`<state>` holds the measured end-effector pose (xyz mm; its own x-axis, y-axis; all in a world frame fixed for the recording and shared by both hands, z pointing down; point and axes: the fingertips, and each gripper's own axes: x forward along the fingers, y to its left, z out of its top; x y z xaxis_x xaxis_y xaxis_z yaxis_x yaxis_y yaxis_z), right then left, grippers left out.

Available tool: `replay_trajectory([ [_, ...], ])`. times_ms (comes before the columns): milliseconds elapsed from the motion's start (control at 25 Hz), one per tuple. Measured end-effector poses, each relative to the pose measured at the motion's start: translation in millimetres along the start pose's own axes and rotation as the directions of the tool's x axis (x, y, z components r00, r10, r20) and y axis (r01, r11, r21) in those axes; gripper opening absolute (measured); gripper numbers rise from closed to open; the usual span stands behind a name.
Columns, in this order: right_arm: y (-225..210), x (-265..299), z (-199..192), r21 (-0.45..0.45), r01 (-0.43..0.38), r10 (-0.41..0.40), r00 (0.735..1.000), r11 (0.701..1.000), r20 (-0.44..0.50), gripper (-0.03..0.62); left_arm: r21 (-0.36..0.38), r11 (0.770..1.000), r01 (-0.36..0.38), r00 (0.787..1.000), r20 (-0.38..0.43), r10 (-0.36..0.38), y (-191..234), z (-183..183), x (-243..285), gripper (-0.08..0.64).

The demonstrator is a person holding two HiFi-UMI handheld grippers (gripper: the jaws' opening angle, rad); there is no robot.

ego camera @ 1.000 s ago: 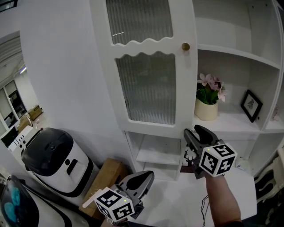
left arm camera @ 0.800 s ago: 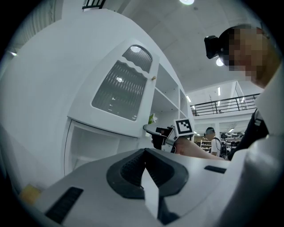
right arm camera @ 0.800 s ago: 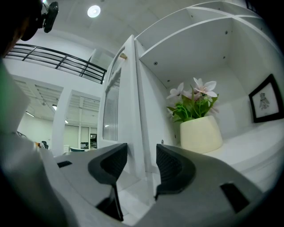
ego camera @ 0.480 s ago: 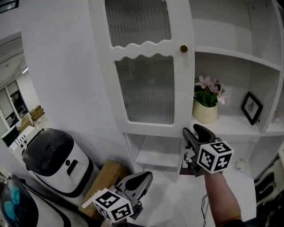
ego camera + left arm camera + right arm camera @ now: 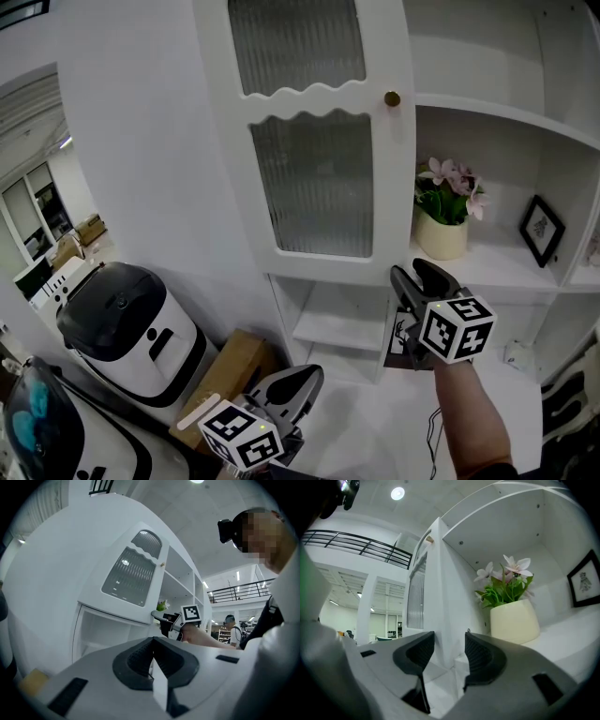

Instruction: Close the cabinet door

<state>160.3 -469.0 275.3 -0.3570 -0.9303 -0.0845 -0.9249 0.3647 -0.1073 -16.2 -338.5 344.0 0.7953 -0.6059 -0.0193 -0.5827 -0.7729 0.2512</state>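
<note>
The white cabinet door [image 5: 309,178] with two ribbed glass panes and a brass knob [image 5: 392,98] stands swung open to the left of the shelves. My right gripper [image 5: 414,273] hangs level at the door's lower free corner. In the right gripper view its jaws [image 5: 449,641] are open, and the door's edge [image 5: 438,583] stands upright just ahead of the gap; I cannot tell whether they touch it. My left gripper [image 5: 305,375] is low at the front, shut and holding nothing, with its jaws [image 5: 152,641] pointing towards the door [image 5: 129,573].
A cream pot of pink flowers [image 5: 441,234] and a small framed picture [image 5: 542,230] sit on the open shelf behind the door. Below is an open compartment [image 5: 337,328]. A white and black appliance [image 5: 127,328] and a cardboard box [image 5: 230,370] stand at lower left.
The head view has shifted slightly. The door and both grippers stay about where they were.
</note>
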Motion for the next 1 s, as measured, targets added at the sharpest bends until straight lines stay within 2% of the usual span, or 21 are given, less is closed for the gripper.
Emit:
replay_trajectory([
  [120,-1.1,-3.0,-1.4,0.002,-0.001,0.001,1.0,1.0,-0.007,0.19,-0.013,1.0,-0.014,1.0,0.001,0.014,-6.1,-4.6,-1.7,0.006],
  [200,-2.1,-9.7,-3.8,-0.002,0.0,0.0,1.0,1.0,-0.004,0.166,-0.019,1.0,-0.023,1.0,0.0,0.023,-10.1,-8.1,-3.4,0.006],
  [360,1.6,-29.6,-5.4,0.014,-0.037,0.037,0.999,0.999,0.016,0.028,-0.016,0.999,-0.048,0.999,0.011,0.048,-15.5,-9.2,-9.9,0.006],
  [520,20.8,-52.2,-2.3,0.011,-0.139,0.139,0.99,0.99,0.013,0.02,-0.017,0.996,-0.083,0.996,0.036,0.083,-25.4,-5.0,-18.6,0.006],
  [680,46.5,-79.0,2.0,0.003,-0.253,0.252,0.968,0.968,0.005,0.017,-0.01,0.993,-0.115,0.991,0.063,0.115,-39.2,-2.9,-26.3,0.006],
  [1000,79.2,-130.4,-4.7,-0.026,-0.372,0.371,0.928,0.928,-0.018,0.012,0.025,0.974,-0.225,0.971,0.082,0.223,-67.5,-8.7,-43.6,0.006],
])
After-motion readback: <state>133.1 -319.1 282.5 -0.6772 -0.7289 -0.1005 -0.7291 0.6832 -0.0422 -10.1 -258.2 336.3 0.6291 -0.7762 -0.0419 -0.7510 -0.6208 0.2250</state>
